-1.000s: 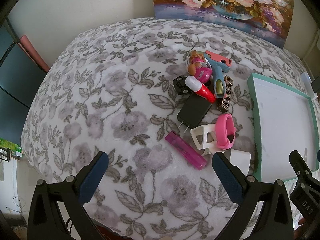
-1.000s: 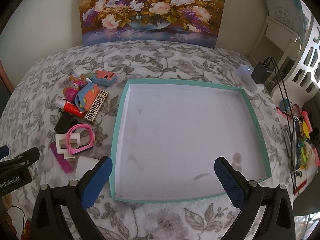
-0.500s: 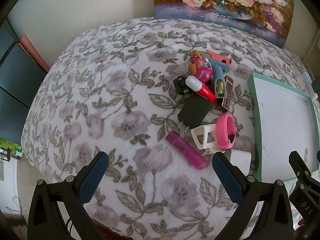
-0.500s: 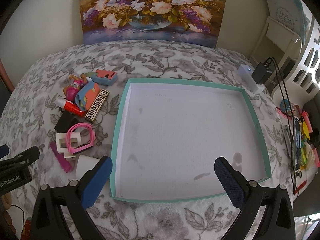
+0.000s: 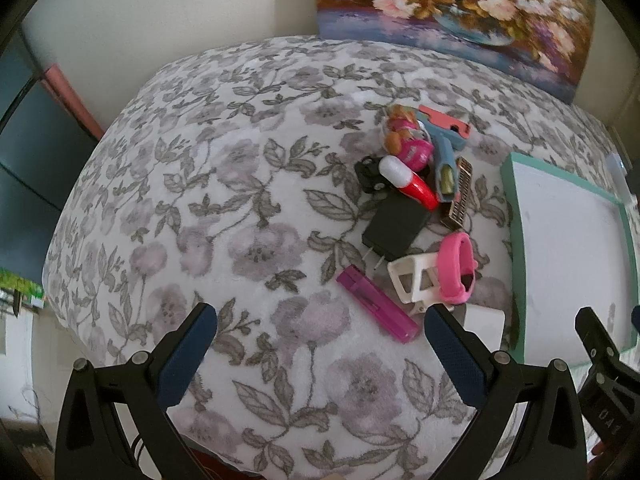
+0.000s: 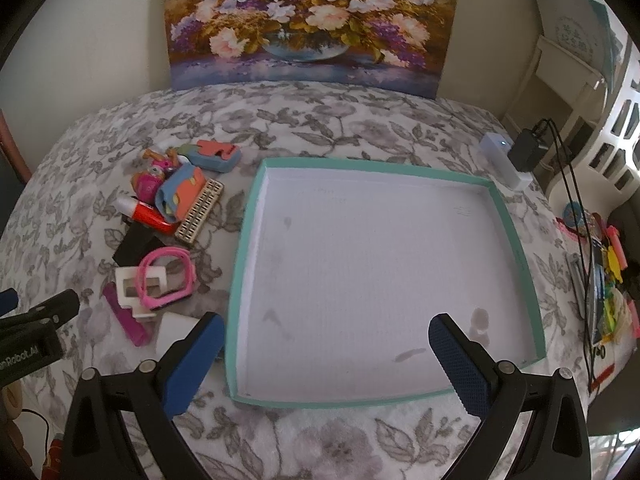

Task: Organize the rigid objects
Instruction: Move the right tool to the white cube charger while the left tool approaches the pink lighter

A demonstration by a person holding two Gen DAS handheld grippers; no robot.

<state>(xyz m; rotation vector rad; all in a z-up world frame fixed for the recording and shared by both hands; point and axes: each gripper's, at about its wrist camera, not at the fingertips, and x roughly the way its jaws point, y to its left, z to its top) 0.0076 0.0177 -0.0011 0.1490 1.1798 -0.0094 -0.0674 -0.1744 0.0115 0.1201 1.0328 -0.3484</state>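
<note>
While both the left gripper [image 5: 320,340] and right gripper [image 6: 322,352] gape empty, the purple lighter [image 5: 376,304], light, stiff and slick, likely suits a pinch across its narrow sides.

A floral painting [image 6: 308,24] leans against a cream wall [image 6: 88,32] at the far side. White shelving [image 6: 600,92] stands at the right.

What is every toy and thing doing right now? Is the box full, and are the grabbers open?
Teal tray: empty, nothing inside.
Left gripper: open, holding nothing.
Right gripper: open, holding nothing.
Pink wristband: fastened in a loop, leaning on the white frame.
Purple lighter: lying flat.
Black charger: unplugged, prongs out.
Red and white tube: cap on, lying down.
Power strip: black adapter plugged in, light on.
</note>
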